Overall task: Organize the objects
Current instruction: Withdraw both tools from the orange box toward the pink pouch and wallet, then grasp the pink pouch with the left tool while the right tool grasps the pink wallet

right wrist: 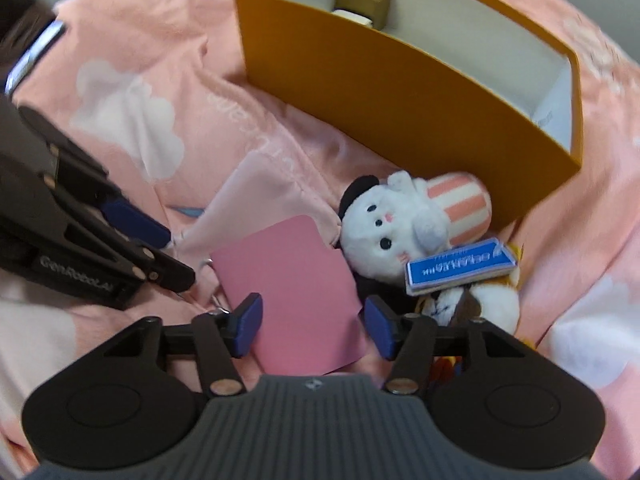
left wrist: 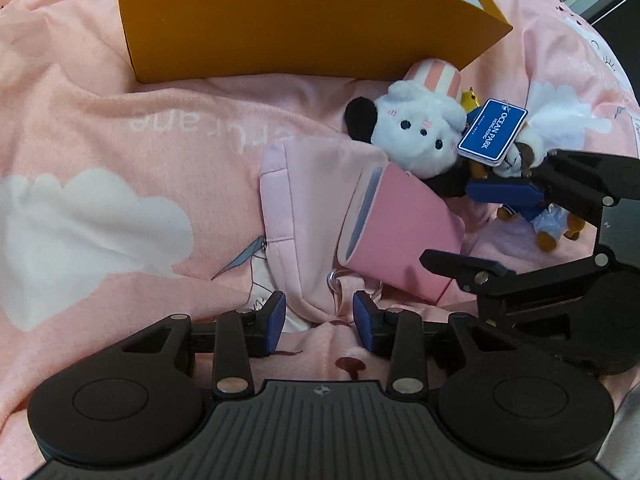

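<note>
On a pink sheet (left wrist: pixel 100 128) lies a small heap of things just in front of an orange box (right wrist: pixel 400 92). The box is open at the top and has a small brown item inside at its far wall.

The pink card (right wrist: pixel 296 288), probably a flat sleeve or pouch, lies half on a pale pink cloth bag (left wrist: pixel 316 200). The right gripper (right wrist: pixel 312 328) hangs over the near end of the card with its fingers apart, one at each long edge; from this view I cannot tell if the pads already touch it. The left gripper (left wrist: pixel 319 316) is also open, low over the gathered end of the bag, near a small clear ring.

The card looks thin, light and rather stiff with a smooth face, so it may slide between the pads. I think it is better to take it across its narrow width near the end, with a firm but not hard squeeze, so that it does not bend.

The white plush (right wrist: pixel 396 224) with a striped hat rests against the box. It is soft and light and can be pinched anywhere on the body. The blue tag (right wrist: pixel 460 268) lies on it, touching it, and may swing.

The bag is limp; hold it at the gathered end.
</note>
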{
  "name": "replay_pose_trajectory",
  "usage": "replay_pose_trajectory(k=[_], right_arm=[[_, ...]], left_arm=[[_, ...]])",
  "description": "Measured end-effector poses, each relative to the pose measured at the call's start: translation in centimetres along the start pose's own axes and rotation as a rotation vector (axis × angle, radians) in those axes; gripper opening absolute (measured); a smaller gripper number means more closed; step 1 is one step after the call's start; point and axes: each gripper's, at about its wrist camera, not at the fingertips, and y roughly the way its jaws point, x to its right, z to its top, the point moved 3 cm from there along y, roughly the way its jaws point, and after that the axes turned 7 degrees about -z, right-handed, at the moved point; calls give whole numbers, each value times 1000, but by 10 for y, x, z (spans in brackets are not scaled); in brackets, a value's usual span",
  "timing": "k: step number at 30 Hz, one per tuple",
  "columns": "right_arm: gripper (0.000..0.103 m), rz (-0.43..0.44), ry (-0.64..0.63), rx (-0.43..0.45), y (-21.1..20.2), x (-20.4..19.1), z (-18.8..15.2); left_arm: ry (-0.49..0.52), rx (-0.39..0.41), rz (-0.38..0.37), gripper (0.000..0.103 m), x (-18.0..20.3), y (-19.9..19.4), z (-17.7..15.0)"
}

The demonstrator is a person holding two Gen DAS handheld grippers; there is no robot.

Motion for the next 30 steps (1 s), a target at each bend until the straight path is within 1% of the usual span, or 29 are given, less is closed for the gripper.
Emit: replay_pose_trajectory(k=[1,3,5,7,8,12,14,16,22,27,29,30], right_arm=[[62,1,-22,0,1,-2,0],[63,30,-41,-15,6,-3,0],[65,47,-45,-27,12,-1,-1],[70,30,-60,-28,18,0,0],[71,29,-71,-24,19,-1,1],[72,67,-107,-21,24,-4,3],[74,87,-126,-28,26,-8,3],[78,92,-146,-35,29,-11,4],[82,82,-176,-28,38,-17,5],[80,80,-168,1,38,-16,3],[77,78,-162,6,36,-16,2],[66,79,-158,10,35,-15,2]], left_arm=[[-1,-2,-3,44,-1,0,-1],[-1,-2,-6,45,-1,0,-1],[-2,-3,-8,45,-1,0,-2],[-2,-2,-14,45,-1,0,-2],[-2,0,-16,45,-1,0,-2],[-20,7,-27,45,-4,-3,0],[-30,13,-24,45,-7,-4,2],[-41,20,-19,45,-10,-4,3],[-69,35,-15,45,-16,-2,6],[-69,42,-22,45,-14,-2,8],[-66,41,-23,45,-14,-3,8],[-66,39,-22,45,-14,-3,7]])
